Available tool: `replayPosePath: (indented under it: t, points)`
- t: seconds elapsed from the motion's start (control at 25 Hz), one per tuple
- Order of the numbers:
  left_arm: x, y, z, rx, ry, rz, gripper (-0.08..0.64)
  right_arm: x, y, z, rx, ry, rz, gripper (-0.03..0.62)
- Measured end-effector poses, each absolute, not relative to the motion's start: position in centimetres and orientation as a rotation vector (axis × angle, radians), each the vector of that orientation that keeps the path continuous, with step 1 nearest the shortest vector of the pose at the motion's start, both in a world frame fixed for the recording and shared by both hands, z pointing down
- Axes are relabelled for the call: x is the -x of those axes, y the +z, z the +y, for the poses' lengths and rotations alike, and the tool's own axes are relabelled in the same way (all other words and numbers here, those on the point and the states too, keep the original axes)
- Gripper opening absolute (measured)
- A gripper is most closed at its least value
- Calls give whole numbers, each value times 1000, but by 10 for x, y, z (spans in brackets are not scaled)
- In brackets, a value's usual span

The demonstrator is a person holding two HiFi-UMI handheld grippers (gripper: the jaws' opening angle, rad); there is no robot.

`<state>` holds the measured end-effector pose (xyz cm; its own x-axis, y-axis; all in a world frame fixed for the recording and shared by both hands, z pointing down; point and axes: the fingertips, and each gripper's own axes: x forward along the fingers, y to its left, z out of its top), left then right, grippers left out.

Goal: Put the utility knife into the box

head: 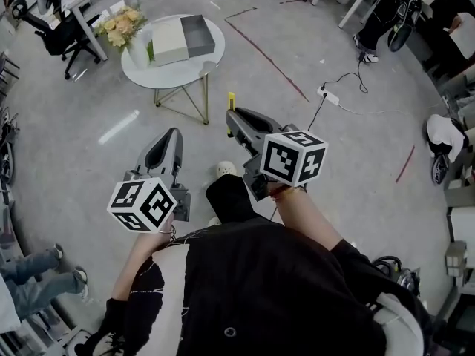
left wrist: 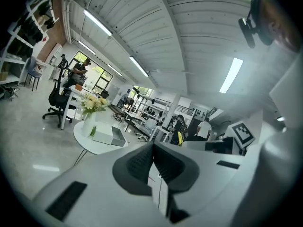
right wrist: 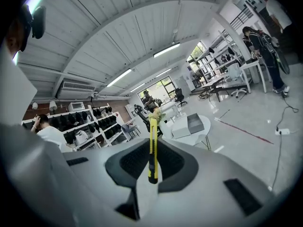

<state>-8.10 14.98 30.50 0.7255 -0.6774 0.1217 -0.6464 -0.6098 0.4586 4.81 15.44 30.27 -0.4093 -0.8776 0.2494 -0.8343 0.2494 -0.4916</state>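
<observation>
Standing on open grey floor (head: 96,147), a person holds a claw in each hand. The right claw (right wrist: 152,143) is clamped on the yellow utility knife (right wrist: 151,150), which stands upright between the pads, its top poking beyond the tips. The left claw (left wrist: 153,148) is closed with nothing in it. Far left, well apart from both claws, a round white bench (head: 159,76) carries the open box (head: 185,39) close to its right rim, beside flowers (head: 122,24). Bare floor lies between, and a power strip (head: 329,95) trails at right.
</observation>
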Motion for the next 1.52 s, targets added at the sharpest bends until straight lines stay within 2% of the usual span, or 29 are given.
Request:
replayPosePath:
  t: [0.72, 1.52]
  points:
    - [65, 282, 45, -2466, -121, -1091, 11, -63, 285, 32, 1554, -838, 2507, 52]
    - [7, 264, -66, -2492, -205, -1203, 11, -117, 270, -84, 1434, -765, 2615, 52]
